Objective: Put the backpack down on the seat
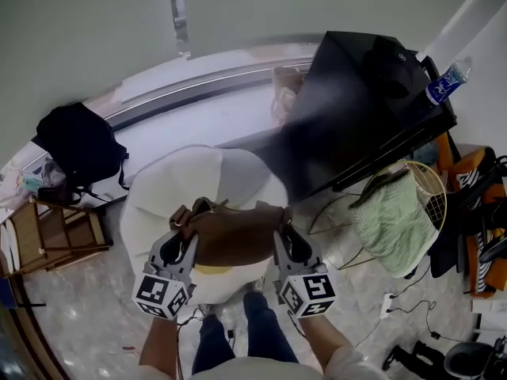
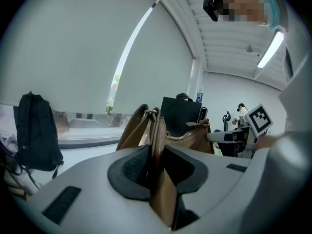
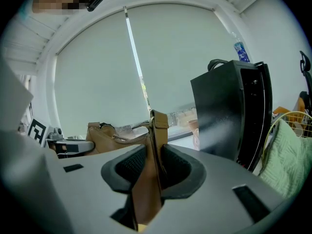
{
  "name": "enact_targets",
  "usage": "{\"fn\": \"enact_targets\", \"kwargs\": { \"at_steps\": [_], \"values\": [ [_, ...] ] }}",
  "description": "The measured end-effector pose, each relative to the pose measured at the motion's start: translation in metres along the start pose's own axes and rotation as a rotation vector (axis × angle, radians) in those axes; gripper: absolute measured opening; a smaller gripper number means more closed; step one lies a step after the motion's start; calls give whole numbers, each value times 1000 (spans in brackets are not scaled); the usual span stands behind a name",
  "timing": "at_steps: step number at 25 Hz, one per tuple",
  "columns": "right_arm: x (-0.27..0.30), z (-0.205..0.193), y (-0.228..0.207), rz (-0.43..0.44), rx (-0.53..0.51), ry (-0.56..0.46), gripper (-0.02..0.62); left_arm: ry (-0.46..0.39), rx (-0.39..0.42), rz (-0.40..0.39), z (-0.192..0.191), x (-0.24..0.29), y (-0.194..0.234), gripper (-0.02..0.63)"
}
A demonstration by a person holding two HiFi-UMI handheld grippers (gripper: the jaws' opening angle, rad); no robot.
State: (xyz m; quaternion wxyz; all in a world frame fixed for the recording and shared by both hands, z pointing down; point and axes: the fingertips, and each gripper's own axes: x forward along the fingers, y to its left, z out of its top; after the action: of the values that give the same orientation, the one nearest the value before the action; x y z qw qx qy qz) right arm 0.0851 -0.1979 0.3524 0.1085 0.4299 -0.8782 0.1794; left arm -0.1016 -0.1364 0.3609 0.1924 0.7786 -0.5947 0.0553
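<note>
A brown leather backpack [image 1: 238, 232] hangs between my two grippers, just above the white beanbag seat [image 1: 182, 180]; whether it touches the seat I cannot tell. My left gripper [image 1: 181, 242] is shut on the bag's left side, where a brown strap [image 2: 157, 145] is pinched between the pads. On the bag's right side my right gripper [image 1: 285, 242] is shut on another brown strap [image 3: 152, 150] that stands upright between its pads. In the left gripper view the bag's body [image 2: 195, 138] shows beyond the jaws; in the right gripper view the bag's body [image 3: 105, 135] lies to the left.
A black backpack [image 1: 79, 145] leans by the window ledge at the left, above a wooden folding chair [image 1: 47, 236]. A tall black case [image 1: 356, 109] with a water bottle [image 1: 447, 81] stands right of the seat. A wire basket with a green towel [image 1: 396, 216] and floor cables lie further right.
</note>
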Motion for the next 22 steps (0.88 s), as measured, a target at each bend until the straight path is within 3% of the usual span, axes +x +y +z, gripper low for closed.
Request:
{"fn": "enact_targets", "kwargs": {
  "at_steps": [9, 22],
  "values": [
    [49, -44, -6, 37, -10, 47, 127, 14, -55, 64, -49, 23, 35, 100],
    [110, -120, -24, 52, 6, 94, 123, 33, -107, 87, -123, 63, 78, 100]
  ]
}}
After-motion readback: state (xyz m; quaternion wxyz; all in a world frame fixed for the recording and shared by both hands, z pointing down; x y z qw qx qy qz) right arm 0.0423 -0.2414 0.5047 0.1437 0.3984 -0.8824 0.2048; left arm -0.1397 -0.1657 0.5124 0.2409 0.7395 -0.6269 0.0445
